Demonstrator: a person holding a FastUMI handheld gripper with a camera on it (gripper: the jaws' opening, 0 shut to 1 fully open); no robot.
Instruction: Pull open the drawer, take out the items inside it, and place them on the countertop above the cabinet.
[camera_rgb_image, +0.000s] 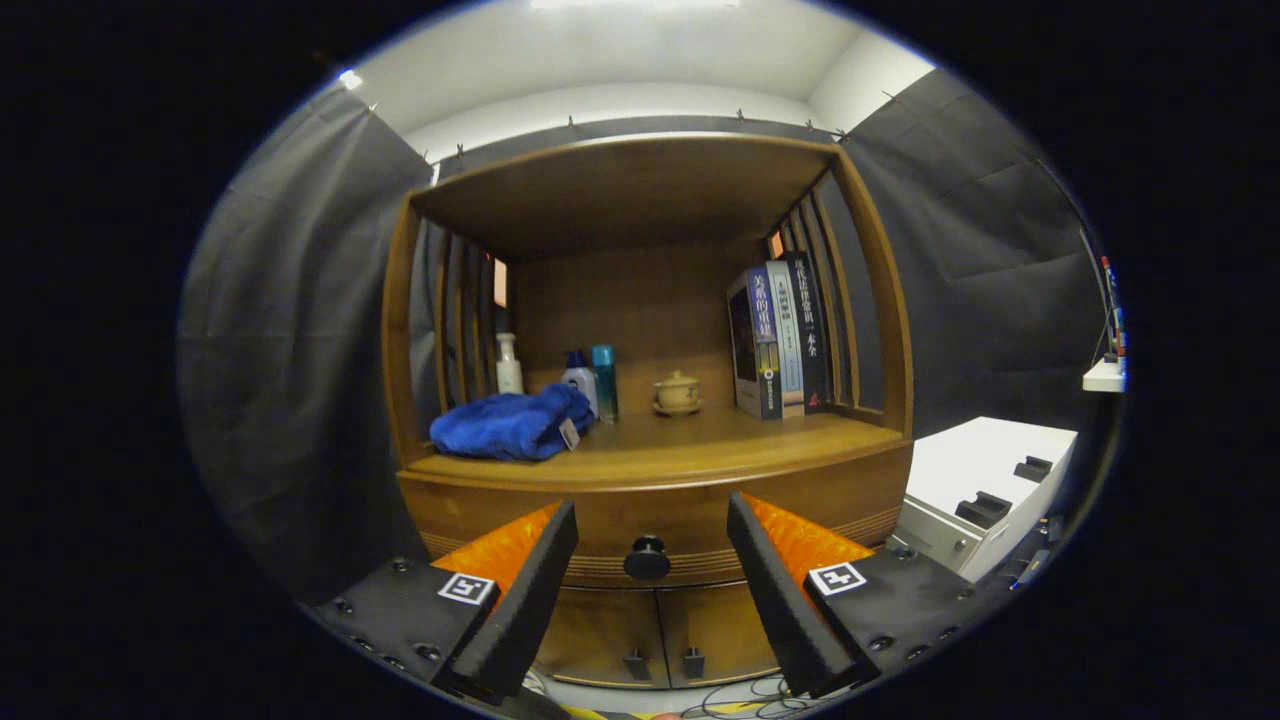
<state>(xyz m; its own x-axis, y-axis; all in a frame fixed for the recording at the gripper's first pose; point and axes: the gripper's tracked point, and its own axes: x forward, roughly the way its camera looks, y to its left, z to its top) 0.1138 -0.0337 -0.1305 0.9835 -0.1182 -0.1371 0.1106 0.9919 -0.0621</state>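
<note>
My fingers (650, 540) stood wide apart, empty, with the closed drawer (650, 520) just beyond them under the tabletop (700, 445). Its round dark knob (647, 559) sat between them; small, hard, probably slick, the only hold, so I judged a firm pinch best.

Illumination is dim overall. The main source is a ceiling light strip (635, 3) at 12 o'clock, overexposed, with a second small bright spot (350, 78) at 11 o'clock. The underside of the cabinet top (620, 190) lies in shadow; the countertop (690, 440) carries a soft sheen. Fisheye distortion bows the cabinet posts (400, 330) outward. The gripper (650, 560), fingers spread apart, appears slightly soft; the books (780, 335) are sharp
</note>
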